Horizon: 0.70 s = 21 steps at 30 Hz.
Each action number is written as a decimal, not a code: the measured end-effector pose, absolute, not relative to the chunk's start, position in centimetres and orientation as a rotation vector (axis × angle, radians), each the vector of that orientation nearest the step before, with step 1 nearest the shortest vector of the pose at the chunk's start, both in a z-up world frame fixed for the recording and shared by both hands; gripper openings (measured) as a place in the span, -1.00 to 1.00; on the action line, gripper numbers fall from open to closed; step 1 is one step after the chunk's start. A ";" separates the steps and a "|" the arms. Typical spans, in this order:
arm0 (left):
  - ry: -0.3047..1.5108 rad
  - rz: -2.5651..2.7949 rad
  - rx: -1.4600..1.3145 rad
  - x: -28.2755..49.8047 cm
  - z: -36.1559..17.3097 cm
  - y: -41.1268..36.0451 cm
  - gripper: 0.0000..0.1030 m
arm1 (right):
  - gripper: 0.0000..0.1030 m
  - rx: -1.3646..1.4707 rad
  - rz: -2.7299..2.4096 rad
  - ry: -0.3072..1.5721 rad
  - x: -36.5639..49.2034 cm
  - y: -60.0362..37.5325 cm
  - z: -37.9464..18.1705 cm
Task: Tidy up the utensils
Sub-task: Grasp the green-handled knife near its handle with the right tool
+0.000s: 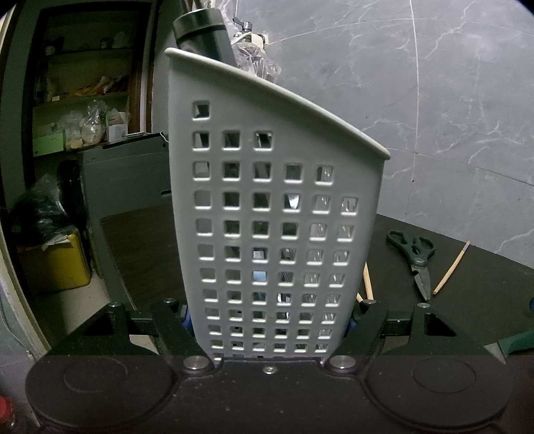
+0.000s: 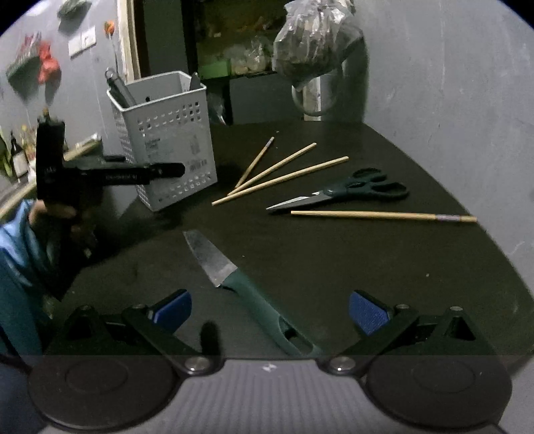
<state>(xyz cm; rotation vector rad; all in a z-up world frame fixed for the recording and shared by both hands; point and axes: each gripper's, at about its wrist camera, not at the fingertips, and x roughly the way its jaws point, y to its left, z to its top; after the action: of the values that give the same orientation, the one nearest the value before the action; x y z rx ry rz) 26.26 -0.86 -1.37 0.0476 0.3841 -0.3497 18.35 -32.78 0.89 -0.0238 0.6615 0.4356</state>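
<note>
My left gripper point(image 1: 268, 320) is shut on the base of a grey perforated utensil holder point(image 1: 267, 217), which fills the left wrist view. In the right wrist view the same holder point(image 2: 167, 133) stands at the table's left side with a dark handle point(image 2: 116, 86) sticking out of it. One of the left gripper's fingers point(image 2: 160, 171) lies against its wall. My right gripper point(image 2: 270, 312) is open, low over a green-handled knife point(image 2: 233, 277) whose handle lies between the blue pads point(image 2: 173, 310) without touching them. Several wooden chopsticks point(image 2: 280, 180) and green scissors point(image 2: 343, 193) lie beyond.
A metal jug with a crumpled plastic bag point(image 2: 317, 50) on top stands at the back by the grey wall. A dark flask point(image 1: 203, 30) rises behind the holder. The dark table point(image 2: 367, 267) ends on the left near a hand with a blue sleeve point(image 2: 20, 240). Shelves lie behind.
</note>
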 end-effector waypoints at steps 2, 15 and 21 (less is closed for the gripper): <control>0.384 -0.350 0.049 26.2 -1.3 -0.9 0.46 | 0.99 -0.030 0.428 0.655 18.1 -33.1 1.0; 0.384 -0.354 0.055 26.2 -1.1 -0.9 0.46 | 0.97 0.308 0.686 0.701 16.9 -34.3 0.3; 0.384 -0.351 0.053 26.2 -1.1 -1.0 0.46 | 0.99 0.306 0.646 0.701 18.7 -34.3 0.2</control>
<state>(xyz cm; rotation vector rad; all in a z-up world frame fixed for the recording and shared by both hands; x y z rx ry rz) 26.20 -0.95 -1.12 0.0526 0.3840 -0.3513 18.73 -34.33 0.15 0.3063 0.7013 0.6456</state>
